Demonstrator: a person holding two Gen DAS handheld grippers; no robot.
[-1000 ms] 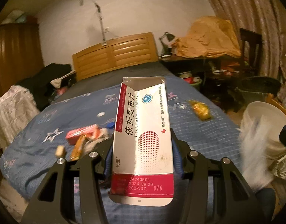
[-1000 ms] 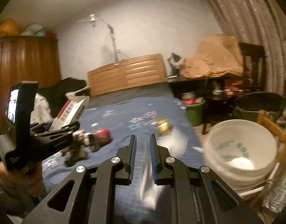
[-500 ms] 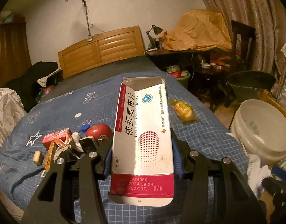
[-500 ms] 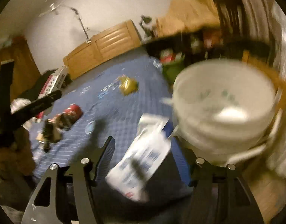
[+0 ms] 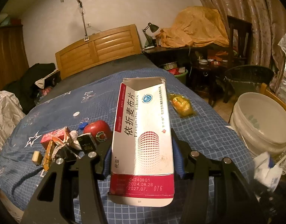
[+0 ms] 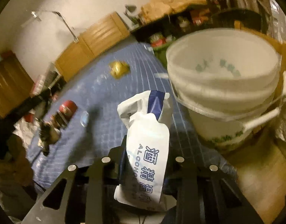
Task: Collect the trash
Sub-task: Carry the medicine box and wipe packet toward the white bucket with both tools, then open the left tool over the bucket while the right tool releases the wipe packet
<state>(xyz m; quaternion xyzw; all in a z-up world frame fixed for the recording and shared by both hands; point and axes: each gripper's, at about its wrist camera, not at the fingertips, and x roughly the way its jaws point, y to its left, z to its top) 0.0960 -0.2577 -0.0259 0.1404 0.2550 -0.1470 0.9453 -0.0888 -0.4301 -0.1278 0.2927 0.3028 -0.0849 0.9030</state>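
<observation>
Medicine box [image 5: 143, 141]: front face reads "依折麦布片", with "10mg×10片" on the red side strip and partly hidden Latin "…Tablets" beside the characters. Brand "代亚" at the front's lower left corner. Red band along the bottom edge: "04240801", "2024.08.26", "2027.07.", "076"; white flap below: "01". Small print by the logo too small to read. White wipe packet [image 6: 146, 149]: "酒精湿巾", with "ALCOHOL…" partly hidden.

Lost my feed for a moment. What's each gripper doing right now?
Left gripper: shut on the medicine box.
Right gripper: shut on the alcohol wipe packet, near the white bucket.
</observation>
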